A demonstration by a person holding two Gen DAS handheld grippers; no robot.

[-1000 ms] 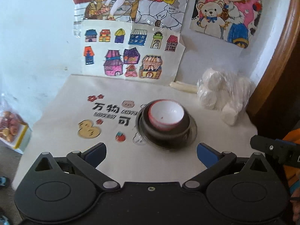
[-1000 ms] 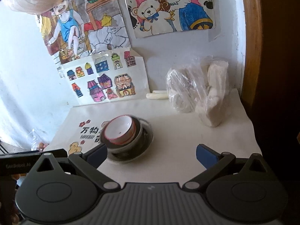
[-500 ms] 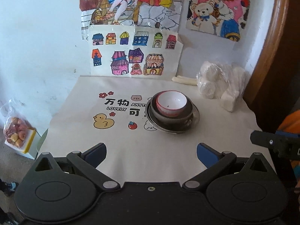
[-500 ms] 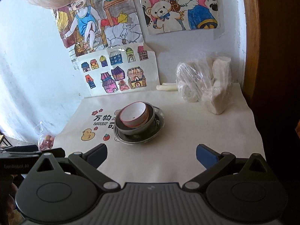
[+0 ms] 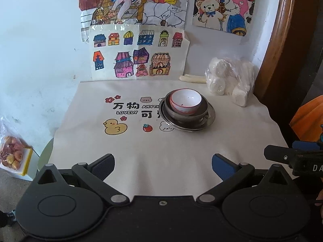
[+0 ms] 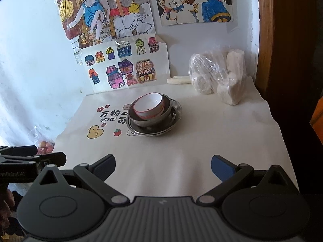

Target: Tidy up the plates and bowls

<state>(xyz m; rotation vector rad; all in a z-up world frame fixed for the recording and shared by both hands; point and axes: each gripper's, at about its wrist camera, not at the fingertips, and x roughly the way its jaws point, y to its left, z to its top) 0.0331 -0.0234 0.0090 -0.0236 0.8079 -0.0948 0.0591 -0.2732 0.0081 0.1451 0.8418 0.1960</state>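
Nested stack: white bowl (image 5: 185,101) inside dark bowl (image 5: 187,116) on metal plate (image 5: 209,119). Fragile, slippery; best gripped at rims. Left gripper (image 5: 162,164) and right gripper (image 6: 163,165) both spread apart, empty.

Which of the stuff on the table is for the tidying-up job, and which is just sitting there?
For the job:
- white bowl
- grey bowl
- metal plate
- left gripper and right gripper, both open and empty

Just lying about:
- plastic bag of white lumps
- drawings on the wall
- printed tablecloth
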